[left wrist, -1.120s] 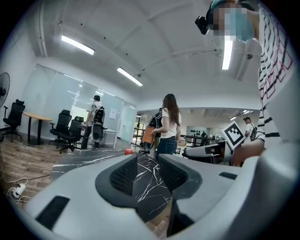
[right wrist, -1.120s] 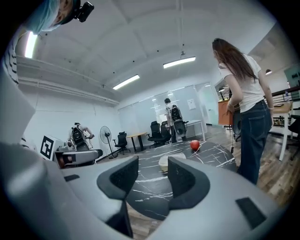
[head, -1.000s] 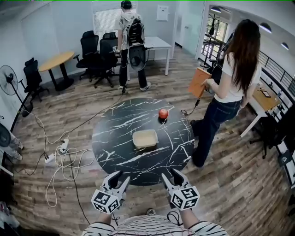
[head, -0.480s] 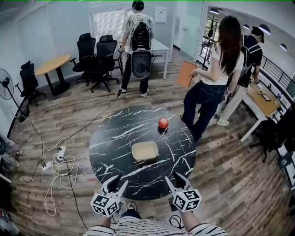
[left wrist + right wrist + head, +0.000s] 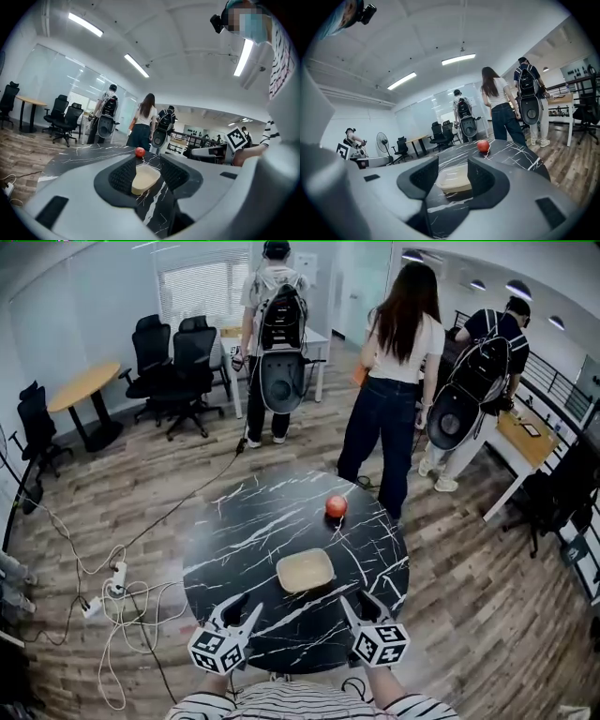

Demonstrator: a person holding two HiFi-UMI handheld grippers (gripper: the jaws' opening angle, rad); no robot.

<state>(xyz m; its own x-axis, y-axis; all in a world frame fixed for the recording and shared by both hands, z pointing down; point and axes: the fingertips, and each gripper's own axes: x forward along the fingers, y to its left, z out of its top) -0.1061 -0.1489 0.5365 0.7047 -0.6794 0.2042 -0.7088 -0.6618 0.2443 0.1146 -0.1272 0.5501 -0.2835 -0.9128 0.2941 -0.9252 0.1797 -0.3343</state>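
- Left gripper (image 5: 244, 606) hangs over the table's (image 5: 246, 521) near edge, on its left side; its jaws stand wide apart with nothing gripped
- In the left gripper view the tray (image 5: 143, 180) shows in the gap between the jaws, but it lies farther in on the table, clear of both pads
- Right gripper (image 5: 360, 601) hangs over the same near edge, on the right side; its jaws are also spread wide and grip nothing
- In the right gripper view the tray again shows through the gap, ahead of the jaws and apart from them
- The tray is shallow, beige and empty; it lies flat on the table, a little nearer the near edge than the middle, and ahead of the two grippers and between them
- Apple (image 5: 336, 506), red, sits on the table toward its far right rim, well apart from the tray; it touches neither gripper
- The table is round, black with white veins, on a wood floor
- Three people (image 5: 394, 381) stand past the table's far side, backs turned; two wear backpacks
- Chairs (image 5: 178, 352) stand beyond the table's far left; cables (image 5: 112, 568) lie on the floor to the table's left
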